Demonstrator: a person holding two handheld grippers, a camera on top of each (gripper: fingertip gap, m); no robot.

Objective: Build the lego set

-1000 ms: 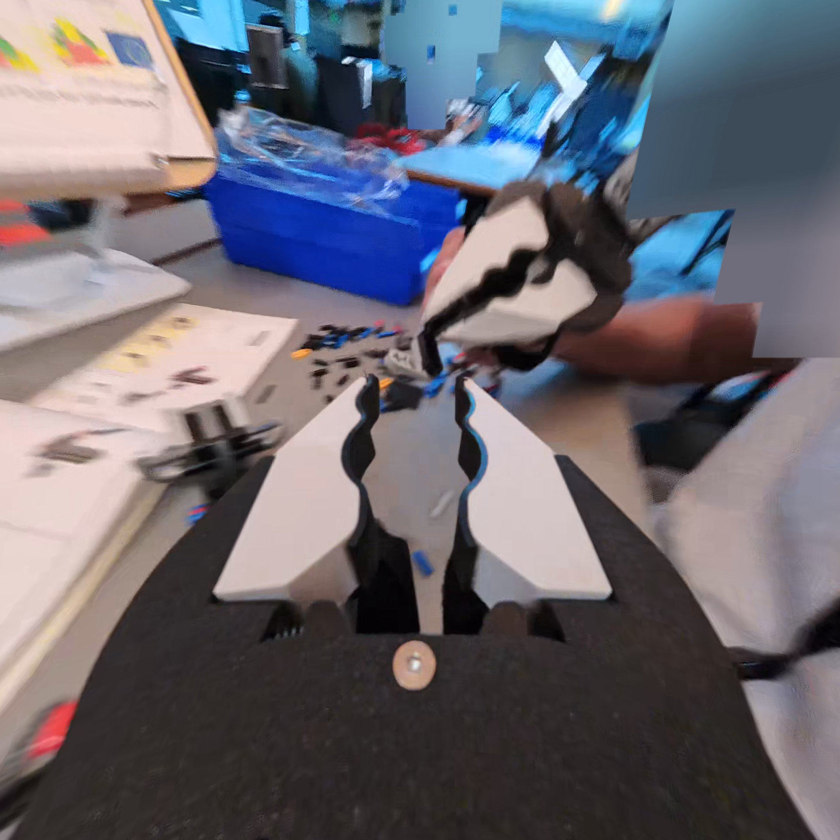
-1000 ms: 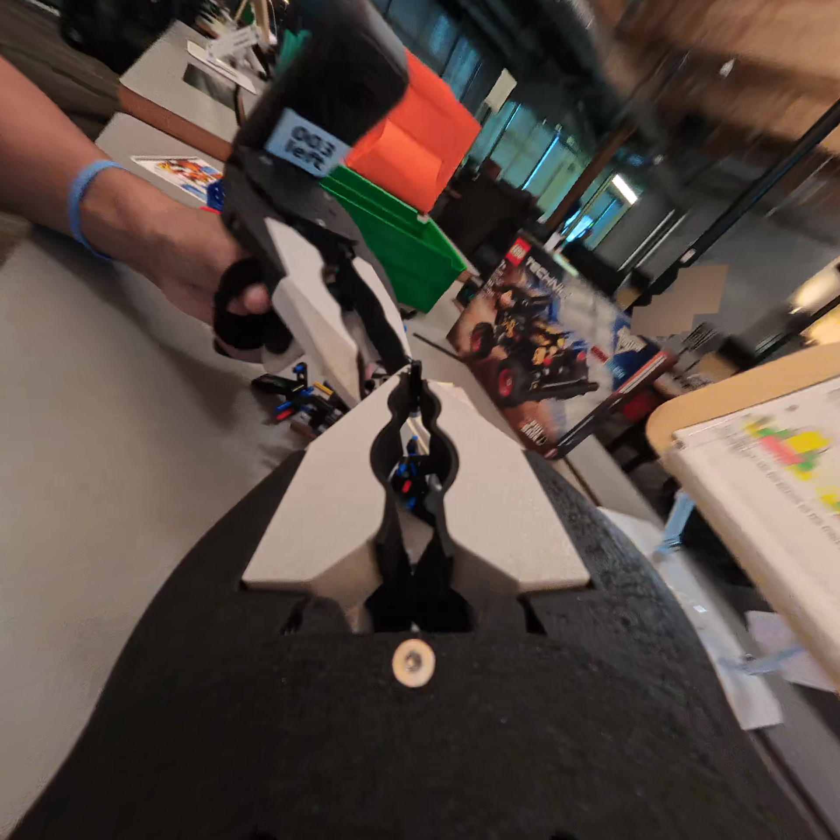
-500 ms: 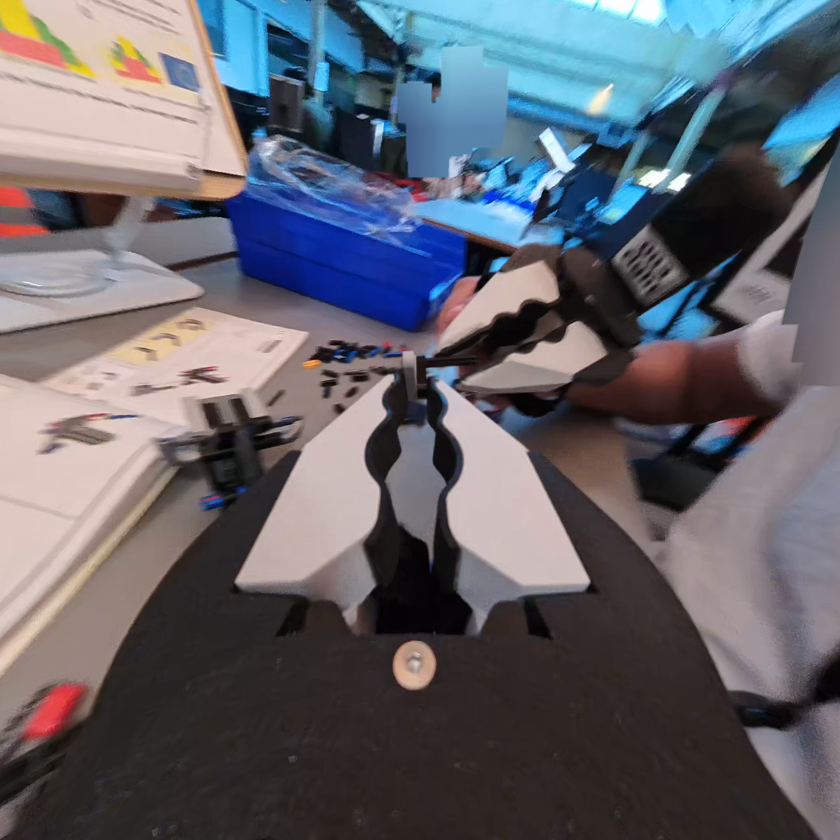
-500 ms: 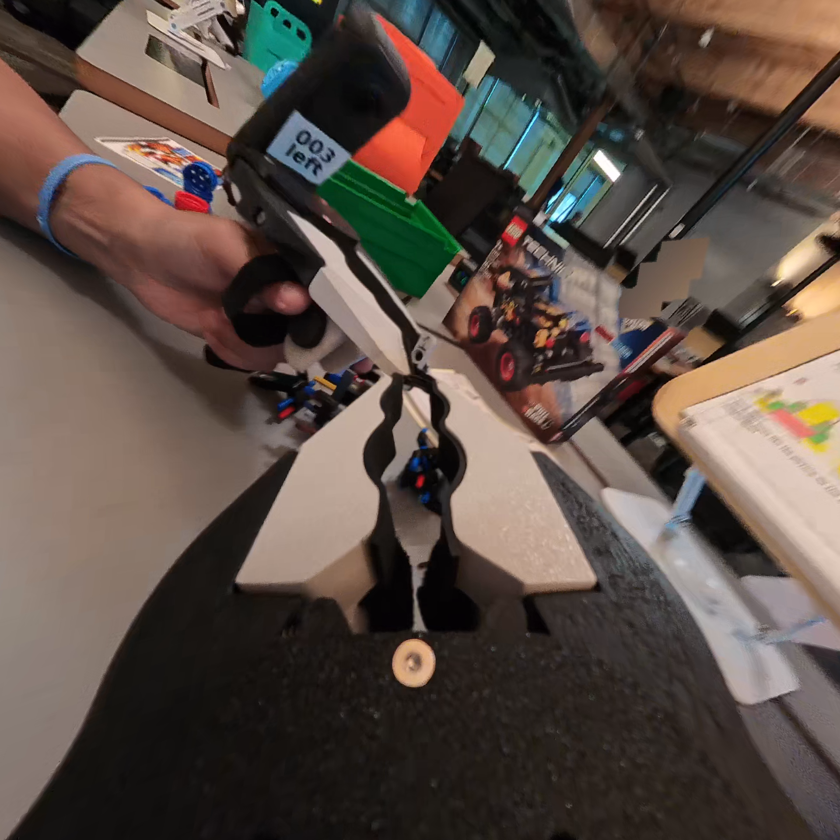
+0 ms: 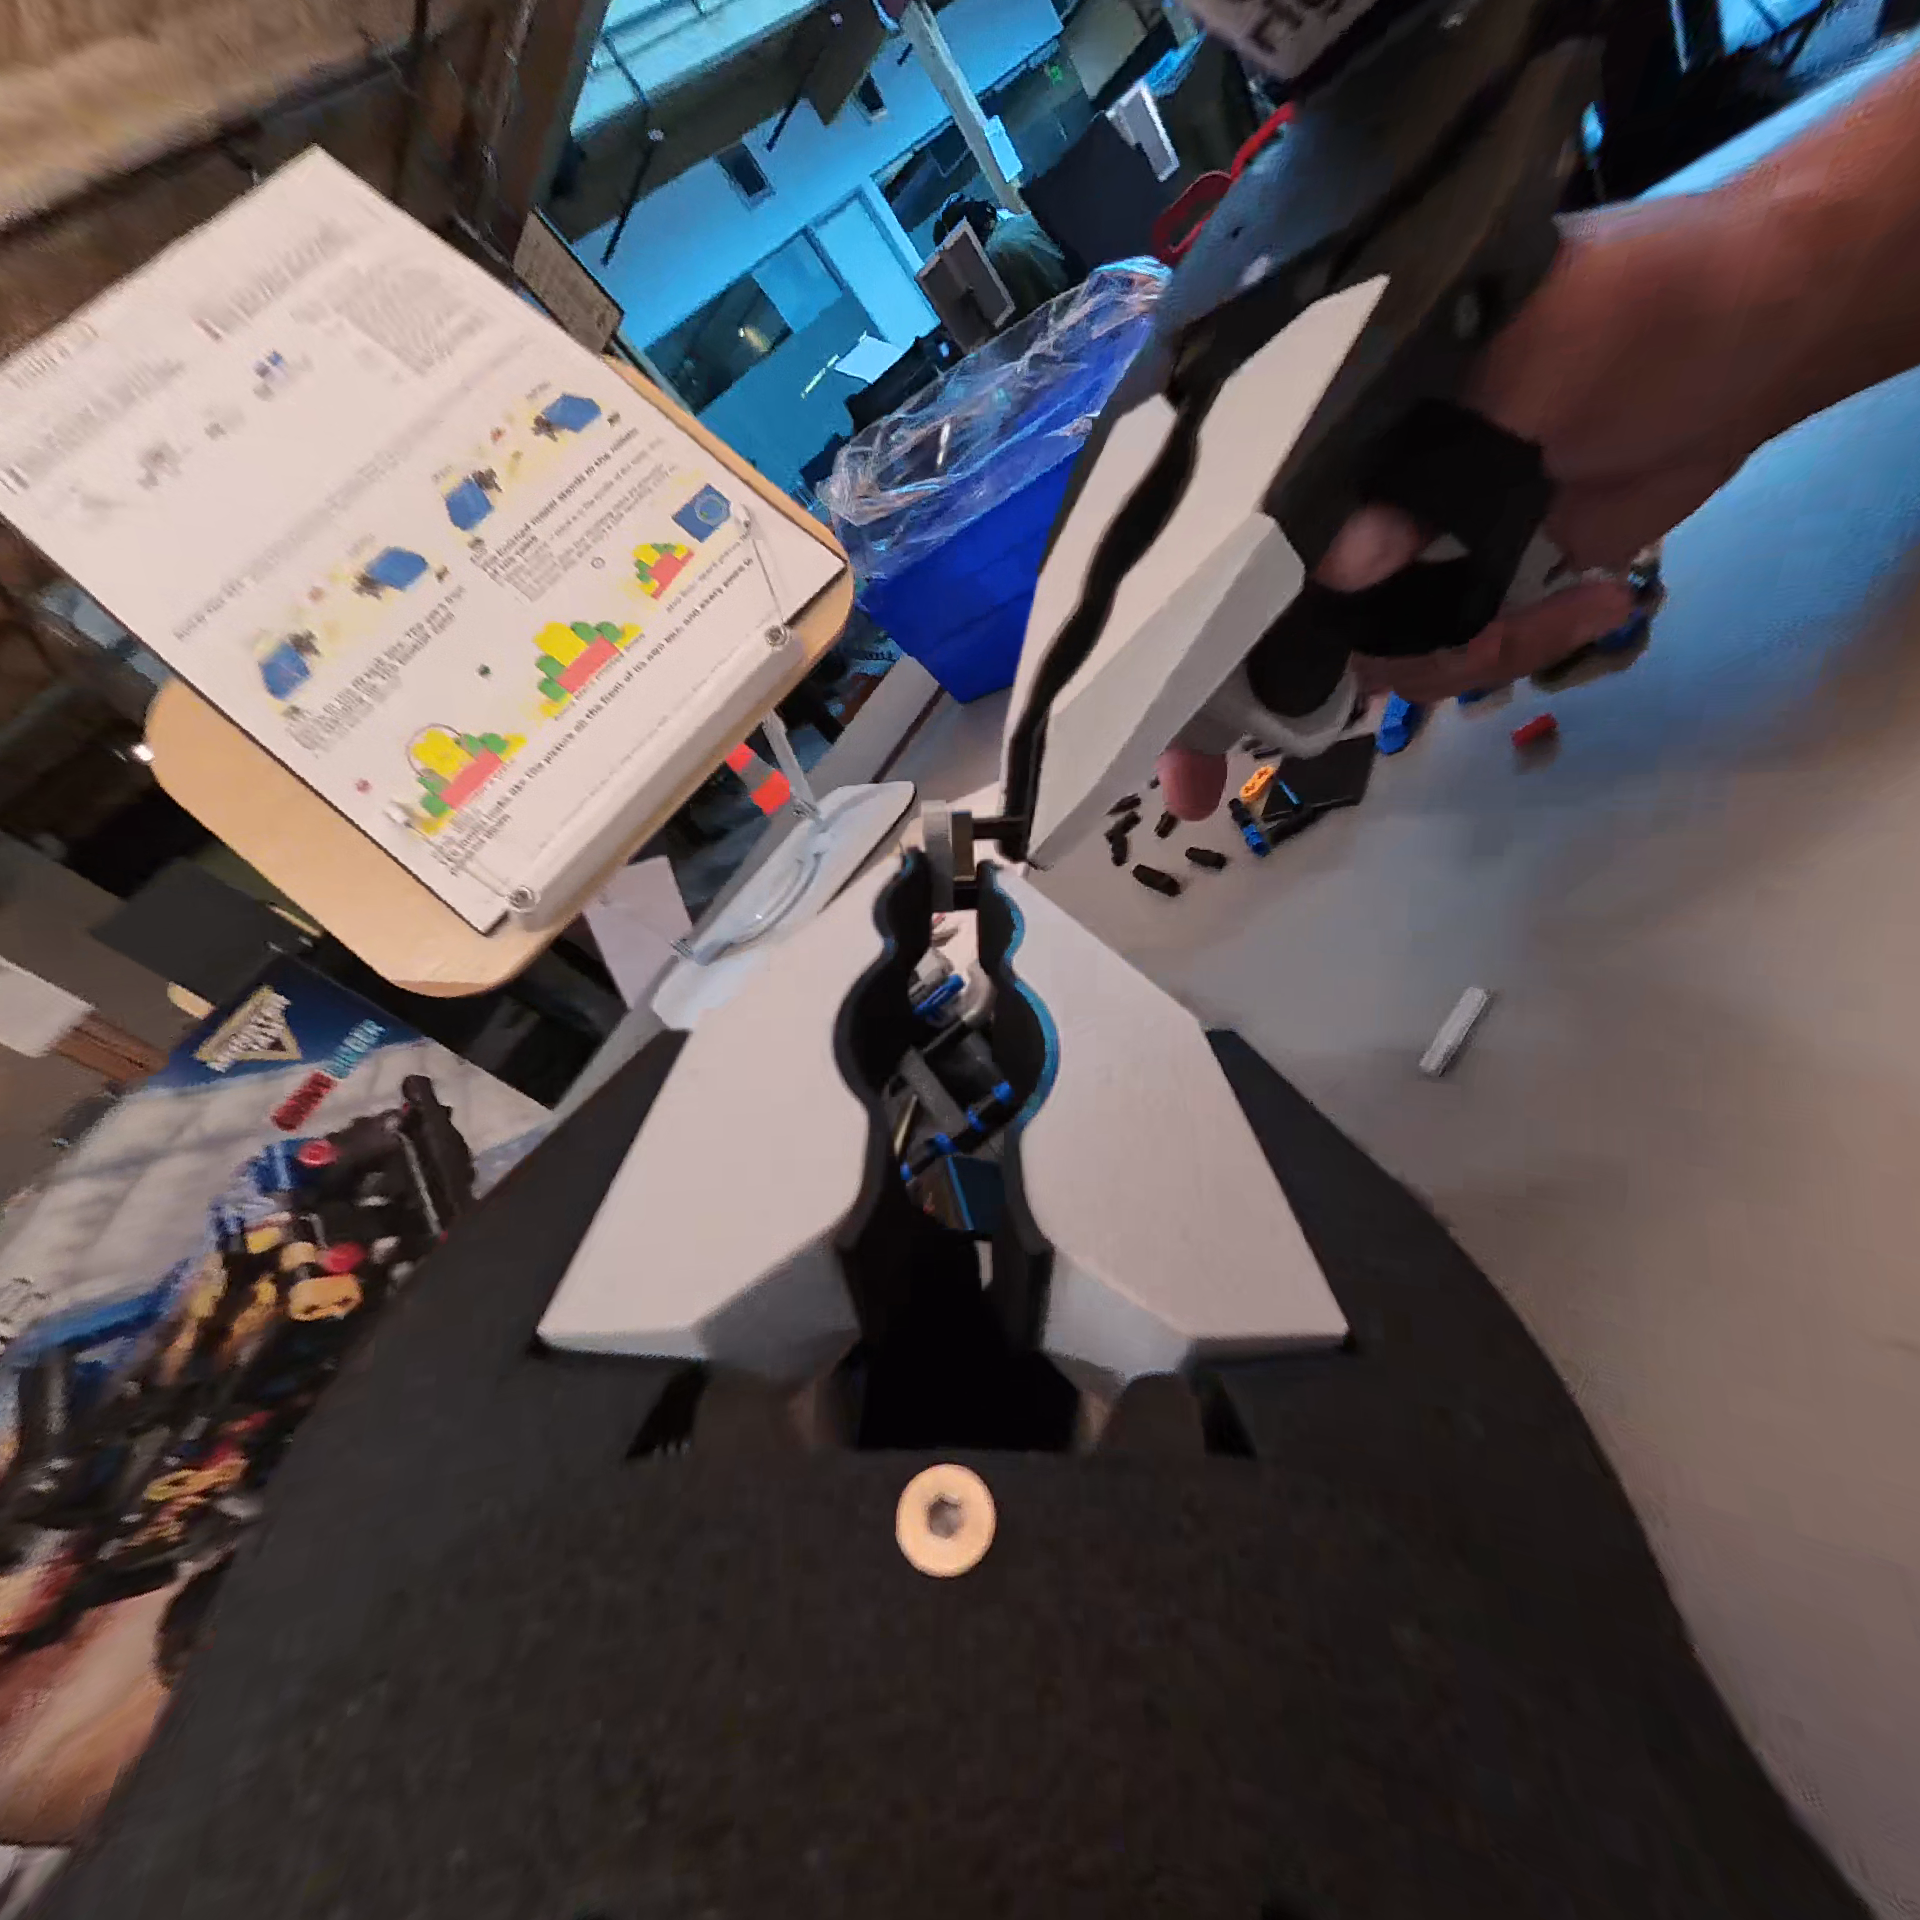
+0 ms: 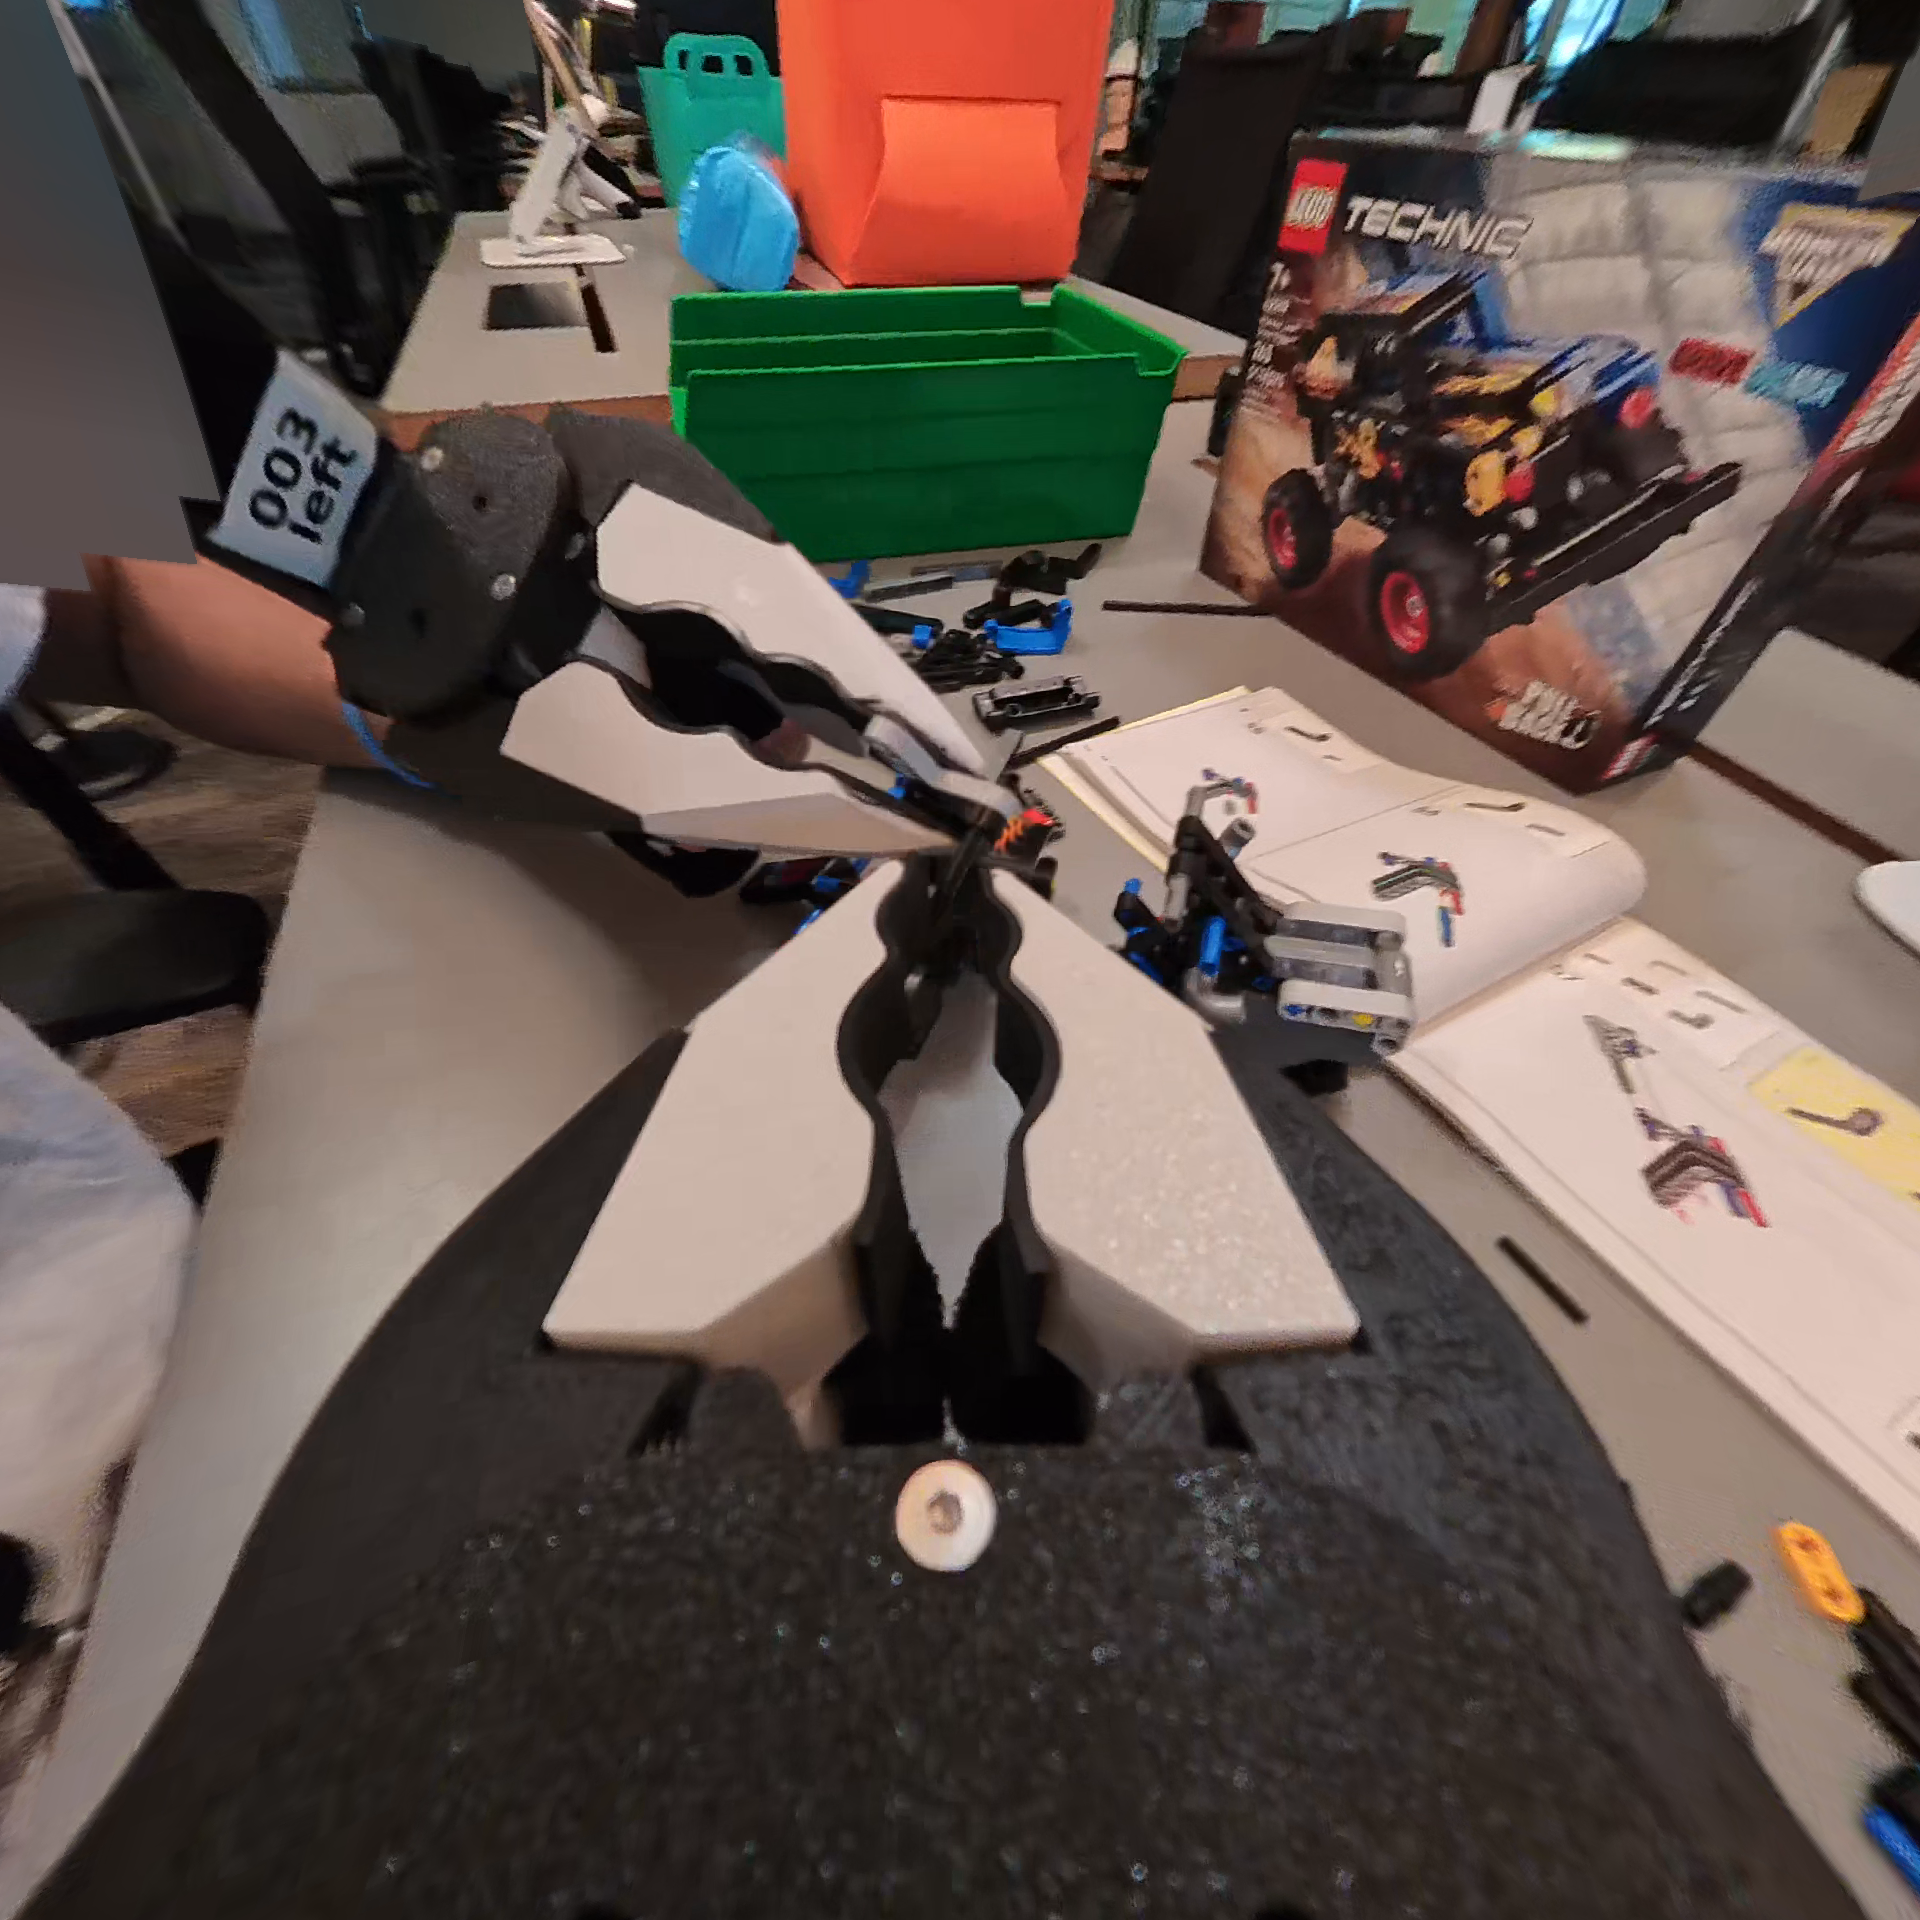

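Observation:
My left gripper [image 5: 945,883] is shut on a small grey Lego piece [image 5: 940,842] at its tips. My right gripper [image 5: 1023,831] comes in from the upper right and is shut on a thin black axle [image 5: 989,826] that meets the grey piece. In the right wrist view the right gripper [image 6: 956,883] pinches the black axle [image 6: 961,868], and the left gripper [image 6: 971,805] reaches in from the left, tip to tip. A partly built black, grey and blue assembly [image 6: 1247,945] lies on the table by the open instruction booklet [image 6: 1455,862].
The Lego set box [image 6: 1507,436] stands at the right, a green bin [image 6: 914,416] and an orange box [image 6: 935,135] behind. Loose parts [image 6: 987,634] lie near the bin. An instruction board on a stand [image 5: 416,540], a blue bin [image 5: 966,540] and loose parts [image 5: 1247,810] show in the left wrist view. The grippers are tip to tip, or close to it.
My left gripper went from open to shut on the grey piece. Both grippers have swung round and now meet tip to tip, the axle against the grey piece.

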